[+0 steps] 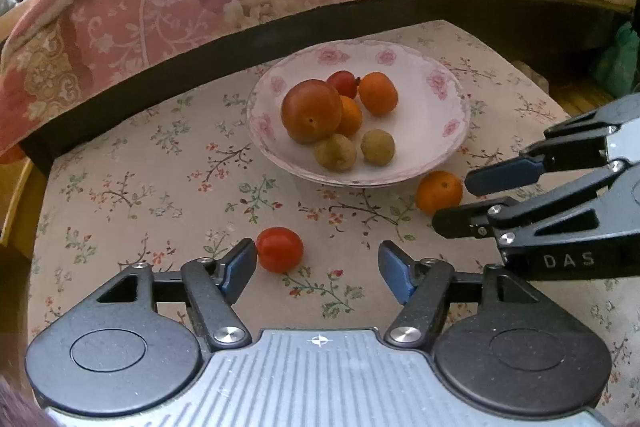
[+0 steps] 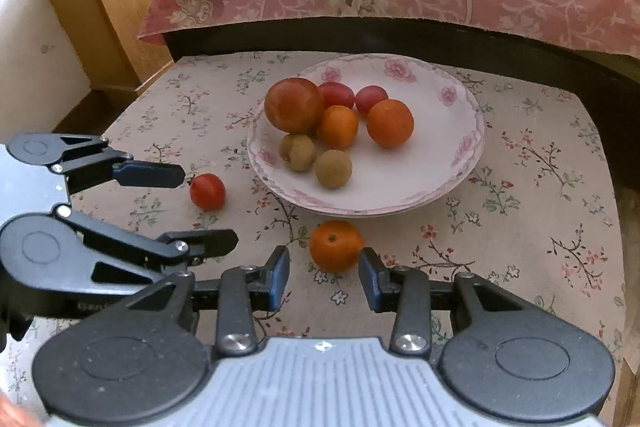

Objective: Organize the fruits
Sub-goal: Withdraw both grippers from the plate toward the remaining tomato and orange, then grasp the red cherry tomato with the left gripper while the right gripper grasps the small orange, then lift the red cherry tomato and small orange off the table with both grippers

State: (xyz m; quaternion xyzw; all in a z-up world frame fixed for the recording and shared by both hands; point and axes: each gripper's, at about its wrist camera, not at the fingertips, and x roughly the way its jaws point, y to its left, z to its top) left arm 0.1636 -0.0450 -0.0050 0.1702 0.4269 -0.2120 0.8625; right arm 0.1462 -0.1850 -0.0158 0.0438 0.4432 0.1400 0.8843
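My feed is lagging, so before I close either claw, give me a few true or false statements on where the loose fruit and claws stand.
1. Two fruits lie on the tablecloth outside the plate. True.
2. The right claw is shut on the orange. False: it is open, the orange just ahead between its fingers.
3. The left claw is open. True.
4. The small red tomato sits in the plate. False: it lies on the cloth by the left claw's left finger.
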